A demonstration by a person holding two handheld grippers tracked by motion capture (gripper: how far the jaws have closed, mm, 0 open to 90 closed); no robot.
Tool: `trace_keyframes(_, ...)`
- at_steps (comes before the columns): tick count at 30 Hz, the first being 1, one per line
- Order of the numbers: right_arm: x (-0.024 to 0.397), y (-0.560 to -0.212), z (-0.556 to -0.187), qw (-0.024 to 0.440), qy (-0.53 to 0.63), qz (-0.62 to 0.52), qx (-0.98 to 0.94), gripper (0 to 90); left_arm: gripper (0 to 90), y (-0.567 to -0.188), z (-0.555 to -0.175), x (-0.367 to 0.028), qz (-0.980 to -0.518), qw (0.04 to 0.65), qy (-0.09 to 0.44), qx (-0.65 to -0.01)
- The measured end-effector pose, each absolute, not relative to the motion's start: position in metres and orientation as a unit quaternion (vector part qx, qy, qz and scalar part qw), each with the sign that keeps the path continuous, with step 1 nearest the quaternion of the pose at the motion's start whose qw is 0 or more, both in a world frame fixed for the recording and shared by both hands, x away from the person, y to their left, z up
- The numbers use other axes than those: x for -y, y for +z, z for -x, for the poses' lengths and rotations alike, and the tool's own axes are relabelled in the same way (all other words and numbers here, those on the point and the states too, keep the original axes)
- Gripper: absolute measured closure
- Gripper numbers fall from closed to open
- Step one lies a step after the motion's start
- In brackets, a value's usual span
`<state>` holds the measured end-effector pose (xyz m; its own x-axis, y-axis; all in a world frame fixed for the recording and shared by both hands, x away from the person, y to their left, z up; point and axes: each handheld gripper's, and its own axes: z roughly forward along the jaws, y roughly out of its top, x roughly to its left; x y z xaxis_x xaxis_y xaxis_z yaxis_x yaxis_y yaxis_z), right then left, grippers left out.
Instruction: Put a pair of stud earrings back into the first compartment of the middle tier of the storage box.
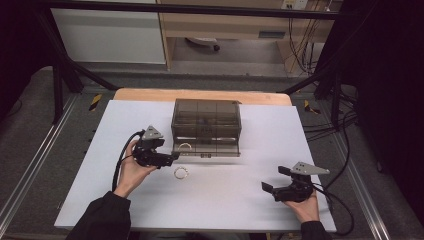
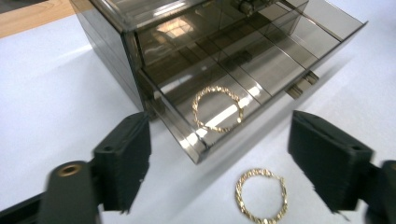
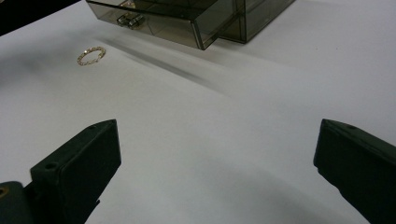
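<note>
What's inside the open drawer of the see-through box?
One gold chain bracelet lies in the end compartment of the open drawer. The other compartments look bare. The drawer's back part sits under the smoky box, too dim to tell.

Left tongs (image 1: 172, 159) and right tongs (image 1: 274, 178) both gape, empty.

One bracelet (image 2: 217, 108) lies in the pulled-out drawer (image 2: 261, 70) of the box (image 1: 206, 117). Second bracelet (image 2: 260, 195) on the table (image 1: 225, 200), just in front of the drawer.

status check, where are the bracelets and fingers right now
Left gripper open, empty. Right gripper open, idle. One bracelet in open drawer, second bracelet on table. Nothing blocking.
</note>
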<state>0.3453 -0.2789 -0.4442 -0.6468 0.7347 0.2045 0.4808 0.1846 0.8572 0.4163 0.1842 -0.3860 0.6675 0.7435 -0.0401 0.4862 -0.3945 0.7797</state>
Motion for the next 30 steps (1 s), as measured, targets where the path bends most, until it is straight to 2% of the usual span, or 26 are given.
trace_keyframes(9,0.279,-0.444,-0.345,0.127,0.496,-0.401,-0.759,1.2,9.7,-0.394,-0.404,-0.19,-0.829,0.391,0.15,-0.372)
trace_keyframes(18,0.279,-0.444,-0.345,0.127,0.497,-0.401,-0.759,1.2,9.0,-0.409,-0.393,-0.189,-0.838,0.376,0.144,-0.369)
trace_keyframes(26,0.279,-0.444,-0.345,0.127,0.497,-0.401,-0.759,1.2,20.9,-0.422,-0.393,-0.187,-0.839,0.364,0.139,-0.381)
trace_keyframes(30,0.279,-0.444,-0.345,0.127,0.497,-0.401,-0.759,1.2,30.3,-0.424,-0.395,-0.184,-0.839,0.364,0.134,-0.382)
